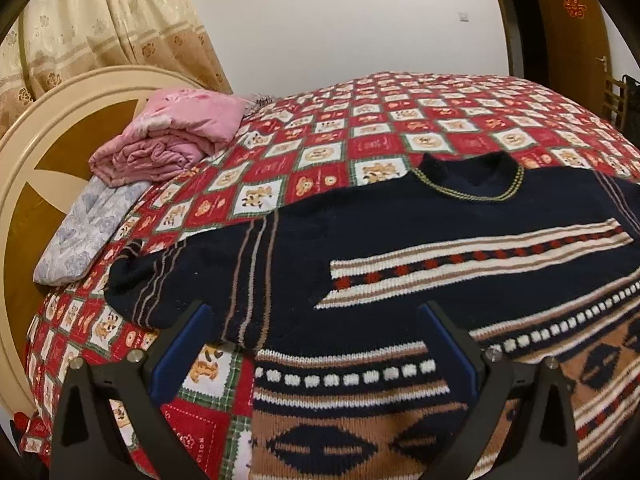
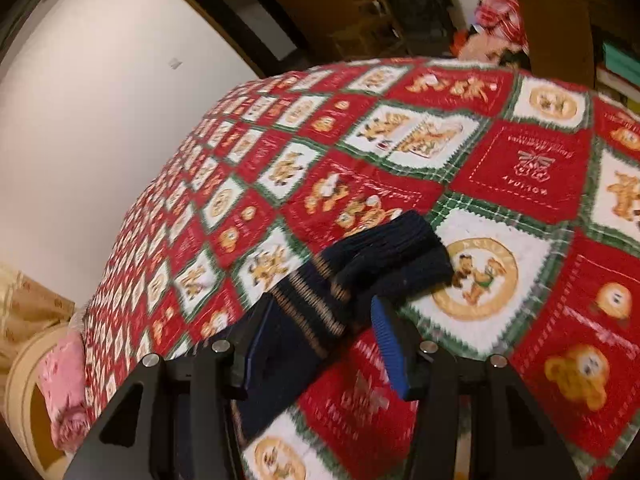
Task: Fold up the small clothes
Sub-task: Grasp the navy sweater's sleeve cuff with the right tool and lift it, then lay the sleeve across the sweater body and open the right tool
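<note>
The left claw [image 1: 316,344] gapes wide over the sweater [image 1: 400,248], spread unfolded on the bed [image 1: 360,128]; the right claw [image 2: 320,336], apparently unclamped, straddles a sleeve [image 2: 360,280]. Folding seems barely begun.

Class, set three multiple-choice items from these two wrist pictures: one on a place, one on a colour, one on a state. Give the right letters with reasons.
1. Where does the pink quilt lie?
A. by the headboard
B. on the sweater
C. on the floor

2. What is the main colour of the sweater?
A. yellow
B. navy
C. grey

3. How does the right gripper stand?
A. wide open over bare bedspread
B. out of view
C. fingers on either side of the sleeve

Key:
1 A, it sits folded beside the headboard.
2 B, dark blue ground under the stripes.
3 C, the sleeve runs between its blue pads.
</note>
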### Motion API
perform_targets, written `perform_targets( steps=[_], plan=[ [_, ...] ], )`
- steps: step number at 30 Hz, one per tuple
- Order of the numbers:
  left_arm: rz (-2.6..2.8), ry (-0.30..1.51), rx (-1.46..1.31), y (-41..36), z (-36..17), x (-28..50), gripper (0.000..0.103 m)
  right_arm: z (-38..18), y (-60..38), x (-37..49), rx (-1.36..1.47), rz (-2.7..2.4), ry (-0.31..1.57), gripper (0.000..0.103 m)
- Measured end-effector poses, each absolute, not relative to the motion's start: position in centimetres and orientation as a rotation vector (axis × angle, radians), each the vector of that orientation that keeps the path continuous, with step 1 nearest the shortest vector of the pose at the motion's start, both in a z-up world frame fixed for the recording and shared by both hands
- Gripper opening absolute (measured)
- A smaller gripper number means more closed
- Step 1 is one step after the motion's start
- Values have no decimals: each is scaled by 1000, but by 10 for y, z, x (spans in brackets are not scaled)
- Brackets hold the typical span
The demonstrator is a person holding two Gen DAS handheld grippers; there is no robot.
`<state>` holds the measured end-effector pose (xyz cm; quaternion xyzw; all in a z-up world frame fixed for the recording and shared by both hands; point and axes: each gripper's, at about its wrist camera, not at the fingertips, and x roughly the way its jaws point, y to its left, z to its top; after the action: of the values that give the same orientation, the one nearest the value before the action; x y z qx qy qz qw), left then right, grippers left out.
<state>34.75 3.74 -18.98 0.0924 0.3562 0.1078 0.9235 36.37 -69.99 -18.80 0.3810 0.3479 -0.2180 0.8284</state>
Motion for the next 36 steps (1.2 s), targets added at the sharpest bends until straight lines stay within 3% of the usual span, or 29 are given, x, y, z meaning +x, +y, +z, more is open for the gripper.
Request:
perform_targets(
  steps=[7, 8, 9, 11, 19, 28, 34, 36],
  plan=[
    [231, 748, 193, 38, -198, 360, 103, -204, -719, 389, 827, -483, 769, 48],
    [229, 754, 192, 38, -201, 361, 103, -204, -718, 393, 802, -494, 783, 29],
    [229, 758, 192, 37, -203, 362, 103, -205, -717, 396, 785, -494, 800, 17],
    [222, 766, 188, 38, -205, 362, 103, -204, -715, 397, 757, -492, 808, 7],
    [209, 779, 146, 48, -207, 366, 103, -160, -667, 396, 536, -432, 746, 5],
    [133, 769, 94, 41, -201, 359, 103, -84, -493, 403, 192, -87, 652, 4],
    [-9, 756, -8, 30, -183, 361, 103, -102, -340, 394, 58, 252, 666, 5],
    [-37, 752, -23, 25, -179, 365, 103, -125, -300, 391, 34, 381, 724, 10]
  ],
)
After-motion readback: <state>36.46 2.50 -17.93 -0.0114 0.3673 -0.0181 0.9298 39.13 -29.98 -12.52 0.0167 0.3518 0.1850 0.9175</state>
